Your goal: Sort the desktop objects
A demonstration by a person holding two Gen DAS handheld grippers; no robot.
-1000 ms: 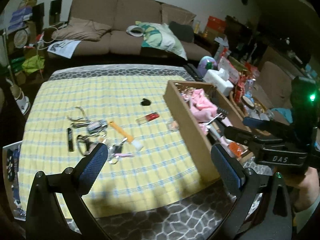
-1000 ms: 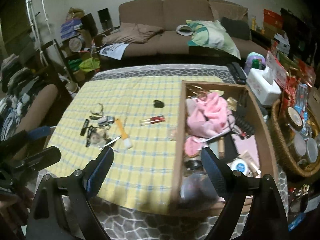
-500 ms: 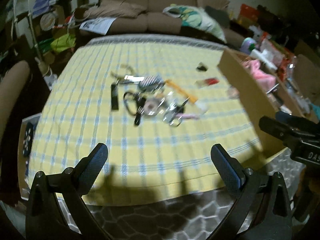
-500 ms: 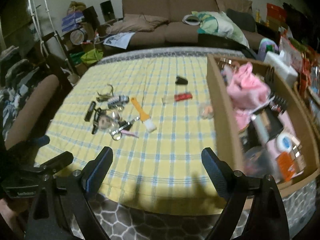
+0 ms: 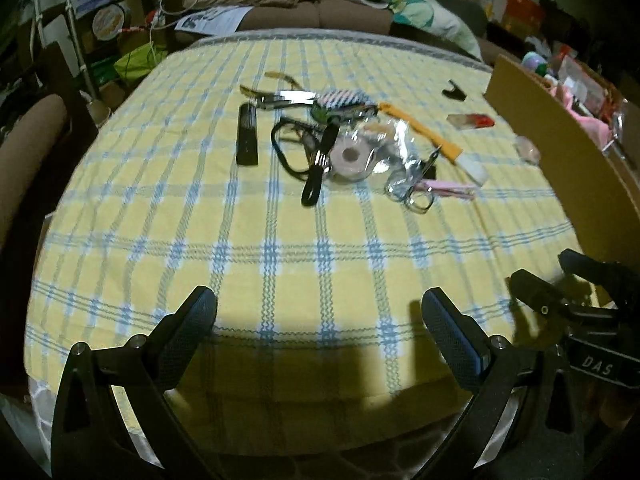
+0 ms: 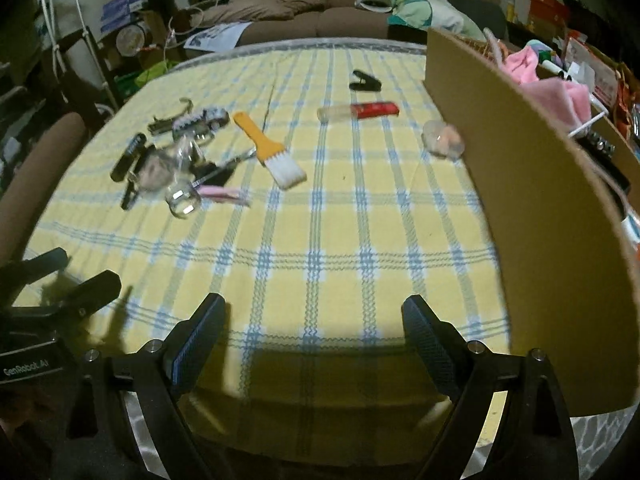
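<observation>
A pile of small items lies on the yellow checked cloth [image 5: 280, 240]: a tape roll in clear wrap [image 5: 350, 156], small scissors [image 5: 416, 184], a black tube [image 5: 247, 134], pliers [image 5: 280, 98]. An orange-handled brush [image 6: 268, 148], a red-capped tube [image 6: 360, 111], a black clip [image 6: 364, 82] and a small clear ball [image 6: 442, 138] lie apart. A cardboard box [image 6: 540, 200] with pink cloth stands at the right. My left gripper [image 5: 318, 320] and right gripper [image 6: 312, 320] are both open and empty, low over the cloth's near edge.
A brown sofa [image 6: 340, 0] with cushions stands behind the table. Cluttered shelves are at the left [image 5: 100, 20] and boxes at the right. A brown chair arm [image 6: 36, 168] is at the left of the table.
Both grippers have dropped lower and moved left towards the cloth's near edge. The box has slid to the right of both views. Both stay open.
</observation>
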